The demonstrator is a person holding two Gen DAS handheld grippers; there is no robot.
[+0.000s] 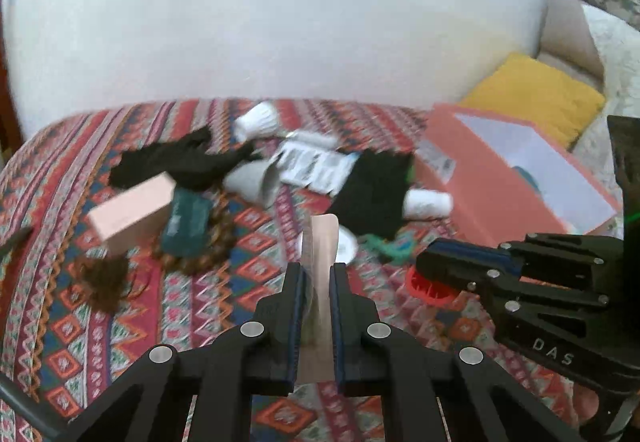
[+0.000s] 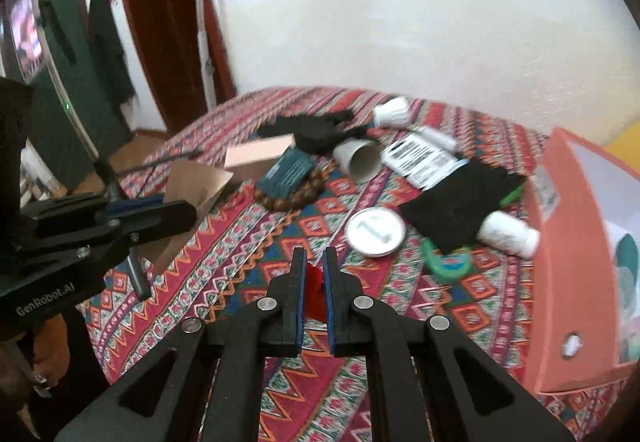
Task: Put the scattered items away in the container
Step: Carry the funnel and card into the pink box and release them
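Left gripper: right up at the lens, jaws pinched on a flat tan sheet, card or paper, standing on edge between the pads and poking out past the tips.
Same sheet, right view: brown sheet hanging from the left gripper, off the cloth.
Right gripper: jaws pressed on a small red piece; in the left view it reads as a round red ribbed thing under the tips. What it is exactly, cannot tell.
Both grippers: above the patterned cloth, angled down at it, side by side.
Box: salmon pink, open, at the right edge of the cloth, something teal and pale already inside.
Round tin: white lid with a mark, just ahead of the right gripper, on the cloth.
Green ring: beside the tin, near the box, touching the black cloth's edge.
Black cloth: between tin and box, a white bottle lying on its side at its corner.
Paper cup: tipped over, mouth toward the camera, mid-cloth.
Printed packet: flat, just right of the cup.
Beads: brown bracelet curled round a dark teal pack.
Pink box: left of the teal pack, touching it.
Black glove: behind the pink box.
White bulb: far edge, on its side.
Scatter: all of it still out on the cloth, outside the box.
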